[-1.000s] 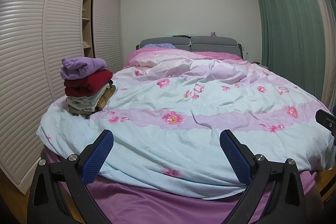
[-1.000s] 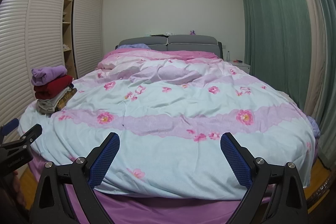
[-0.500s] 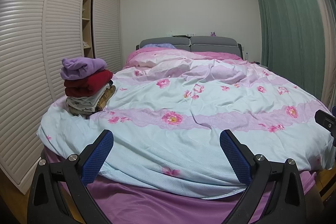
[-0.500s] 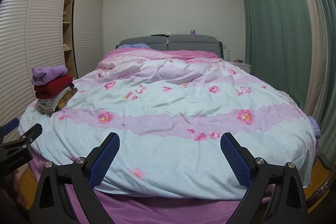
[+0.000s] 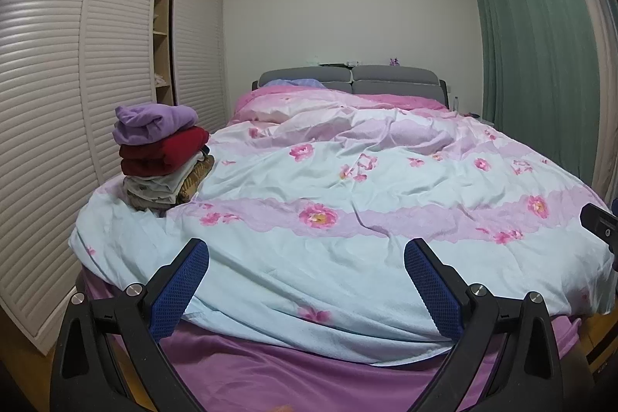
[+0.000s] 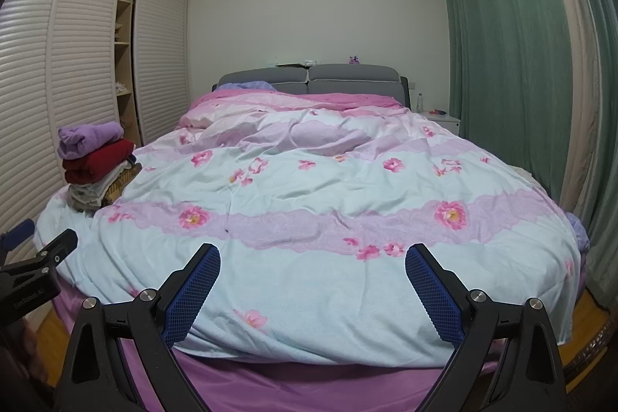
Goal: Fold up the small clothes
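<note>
Fingers [image 5: 181, 290] of two grippers spread; one clothes stack [image 5: 162, 157].

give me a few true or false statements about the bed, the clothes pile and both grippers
1. The left gripper is open and holds nothing. True.
2. The right gripper is shut on a purple garment. False: it is open and empty, held over the foot of the floral duvet.
3. The stack of clothes sits on the left edge of the bed. True.
4. The red garment lies on top of the stack. False: the purple garment is on top, with the red one right under it.
5. The green curtain hangs on the wardrobe side of the room. False: it hangs on the right; the louvred wardrobe is on the left.
</note>
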Tool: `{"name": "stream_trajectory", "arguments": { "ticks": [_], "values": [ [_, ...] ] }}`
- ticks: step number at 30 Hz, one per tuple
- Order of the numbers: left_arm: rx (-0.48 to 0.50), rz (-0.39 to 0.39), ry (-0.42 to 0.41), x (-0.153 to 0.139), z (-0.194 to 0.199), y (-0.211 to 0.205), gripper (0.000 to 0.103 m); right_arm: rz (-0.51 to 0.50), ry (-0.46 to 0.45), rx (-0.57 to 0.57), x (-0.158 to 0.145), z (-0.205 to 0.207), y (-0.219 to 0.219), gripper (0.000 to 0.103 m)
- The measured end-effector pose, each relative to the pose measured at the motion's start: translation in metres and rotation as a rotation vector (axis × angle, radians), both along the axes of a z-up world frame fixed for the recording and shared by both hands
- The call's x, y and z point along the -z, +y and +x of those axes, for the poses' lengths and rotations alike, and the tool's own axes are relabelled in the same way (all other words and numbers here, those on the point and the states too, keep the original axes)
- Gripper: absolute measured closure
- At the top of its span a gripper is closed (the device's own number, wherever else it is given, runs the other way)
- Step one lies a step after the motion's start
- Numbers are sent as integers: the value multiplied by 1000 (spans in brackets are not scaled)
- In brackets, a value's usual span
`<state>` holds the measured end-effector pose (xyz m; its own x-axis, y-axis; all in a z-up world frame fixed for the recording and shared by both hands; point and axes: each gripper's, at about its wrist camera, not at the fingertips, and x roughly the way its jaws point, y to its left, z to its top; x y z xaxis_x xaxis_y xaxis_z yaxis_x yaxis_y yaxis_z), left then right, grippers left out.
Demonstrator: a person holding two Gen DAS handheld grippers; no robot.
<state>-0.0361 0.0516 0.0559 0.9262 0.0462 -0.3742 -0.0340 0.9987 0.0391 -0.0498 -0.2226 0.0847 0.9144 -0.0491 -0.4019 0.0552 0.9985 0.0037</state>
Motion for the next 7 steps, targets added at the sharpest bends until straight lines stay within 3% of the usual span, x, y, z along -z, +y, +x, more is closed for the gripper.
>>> {"name": "stream_trajectory", "arguments": {
  "ticks": [7],
  "values": [
    [-9,23,-12,-1,-3,0,0,0,0,1,0,0,0,5]
  ]
}}
